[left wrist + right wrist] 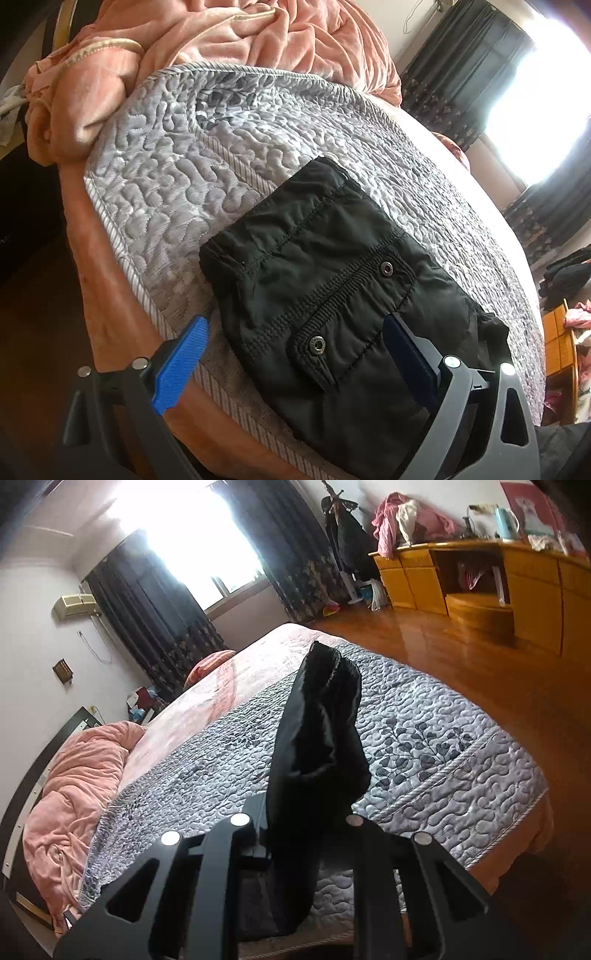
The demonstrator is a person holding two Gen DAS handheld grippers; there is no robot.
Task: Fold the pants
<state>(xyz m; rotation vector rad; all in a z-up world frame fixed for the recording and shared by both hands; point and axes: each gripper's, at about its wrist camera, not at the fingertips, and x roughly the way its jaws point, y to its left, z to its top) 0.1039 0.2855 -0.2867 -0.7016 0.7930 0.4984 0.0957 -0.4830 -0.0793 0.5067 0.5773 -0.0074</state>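
- 1 pair of black pants (325,280), folded into a compact rectangle, lying flat on the grey quilted bedspread (155,177) near the bed's edge in the left wrist view.
- 2 metal snap buttons (386,268) visible on the top layer, w/ a stitched flap beside the nearer one.
- Left tongs (295,354): jaws spread wide, holding nothing. 2 blue fingers (181,365); one sits over the bedspread's border just beside the pants, the other rests over the pants' surface on the opp. side. Can't tell if that one is touching the fabric.
- Right tongs (306,834): jaws close together w/ black fabric of the pants (317,731) bunched betw. them; the fabric rises up in front of the lens as a tall dark bundle. Fingertips hidden by the cloth.
- Bed: 1 grey bedspread (443,775) w/ leaf pattern, 1 pink sheet under it, 1 crumpled pink blanket (229,40) heaped beyond the pants.
- Room in the right wrist view: 1 bright window (192,535) w/ 2 dark curtains, 1 wall AC unit (75,605), 1 yellow wooden dresser (498,579) w/ pink clothing piled on top, glossy wood floor (424,642).
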